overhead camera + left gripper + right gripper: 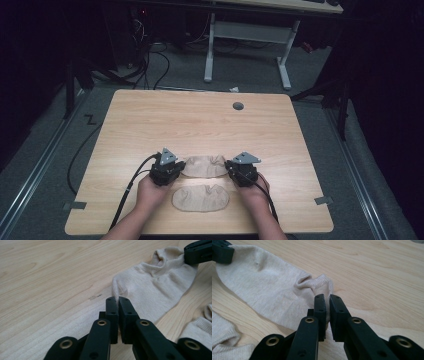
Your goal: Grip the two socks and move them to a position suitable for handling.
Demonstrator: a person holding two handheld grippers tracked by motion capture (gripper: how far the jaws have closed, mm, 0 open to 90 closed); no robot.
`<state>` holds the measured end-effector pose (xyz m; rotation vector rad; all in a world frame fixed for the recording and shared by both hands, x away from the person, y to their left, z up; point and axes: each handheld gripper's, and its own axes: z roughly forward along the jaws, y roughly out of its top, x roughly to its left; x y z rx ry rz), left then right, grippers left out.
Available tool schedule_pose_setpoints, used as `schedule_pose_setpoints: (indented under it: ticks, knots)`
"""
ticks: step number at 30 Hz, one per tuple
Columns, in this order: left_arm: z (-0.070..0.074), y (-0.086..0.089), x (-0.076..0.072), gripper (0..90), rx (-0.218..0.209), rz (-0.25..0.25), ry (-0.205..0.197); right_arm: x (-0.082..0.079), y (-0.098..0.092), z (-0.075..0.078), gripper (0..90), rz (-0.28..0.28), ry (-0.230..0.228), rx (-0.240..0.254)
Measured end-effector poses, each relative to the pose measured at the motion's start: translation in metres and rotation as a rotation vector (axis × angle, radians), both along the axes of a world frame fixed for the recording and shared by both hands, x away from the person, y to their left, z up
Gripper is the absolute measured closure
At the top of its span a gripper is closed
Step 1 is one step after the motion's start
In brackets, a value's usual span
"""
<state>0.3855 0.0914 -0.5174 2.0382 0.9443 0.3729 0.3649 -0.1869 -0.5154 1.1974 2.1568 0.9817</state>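
Observation:
Two beige ankle socks lie flat on the light wooden table point(200, 125). The far sock point(204, 165) stretches between my two grippers. My left gripper point(181, 168) is shut on a pinch of fabric at one end; in the left gripper view the jaws point(118, 300) clamp a raised fold of the sock point(155, 287). At the other end my right gripper point(229, 168) is shut on the bunched opening end, seen in its own view point(327, 298) on the sock point(269, 290). The near sock point(201, 198) lies untouched between the person's hands.
A grey round grommet point(238, 106) sits in the tabletop at the back. Tape patches mark the front corners point(74, 205) point(323, 200). Beyond the table stand a white desk frame point(247, 35) and floor cables point(150, 60).

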Motion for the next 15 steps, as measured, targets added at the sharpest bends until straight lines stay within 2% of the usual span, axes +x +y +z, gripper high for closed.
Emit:
schedule_pose_setpoints:
  ticks: [7, 12, 15]
  knots:
    - [0.008, 0.004, -0.004, 86.5, -0.026, 0.009, -0.040, -0.003, 0.001, 0.005, 84.3, 0.002, -0.032, 0.008]
    - [0.018, 0.010, -0.012, 86.5, -0.052, 0.018, -0.086, -0.007, 0.004, 0.014, 84.2, 0.018, -0.075, 0.014]
    - [0.021, 0.012, -0.015, 86.5, -0.057, 0.017, -0.095, -0.010, 0.005, 0.017, 84.3, 0.030, -0.092, 0.015]
